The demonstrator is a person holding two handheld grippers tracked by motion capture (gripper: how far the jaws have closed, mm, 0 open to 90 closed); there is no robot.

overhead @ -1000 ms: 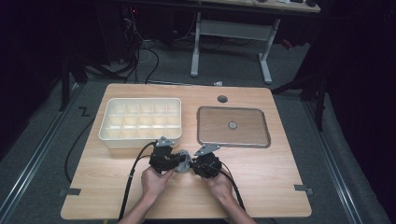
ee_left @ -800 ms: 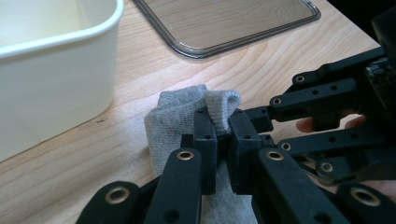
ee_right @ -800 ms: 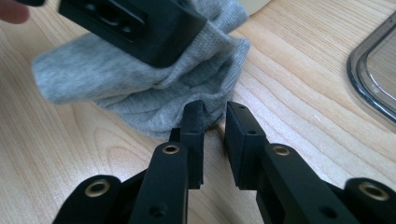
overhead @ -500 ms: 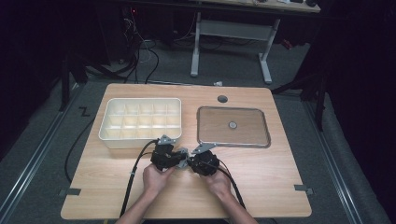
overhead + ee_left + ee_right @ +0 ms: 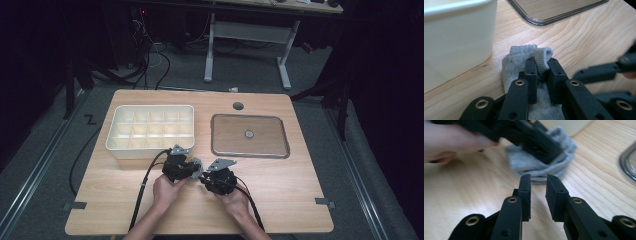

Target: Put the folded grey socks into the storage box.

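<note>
Grey knitted cloth [image 5: 524, 65] lies bunched on the wooden table [image 5: 280, 190], just beside the front wall of the cream compartment box [image 5: 150, 127]. We find the left gripper [image 5: 541, 68] pinching a raised fold of this cloth between narrow jaws, which have just been easing apart slightly. We note the right gripper [image 5: 538, 185] close by with a narrow gap between its jaws, just widened, nothing in it, its tips just short of the cloth. A clear lid [image 5: 250, 135] lies flat to the right.
</note>
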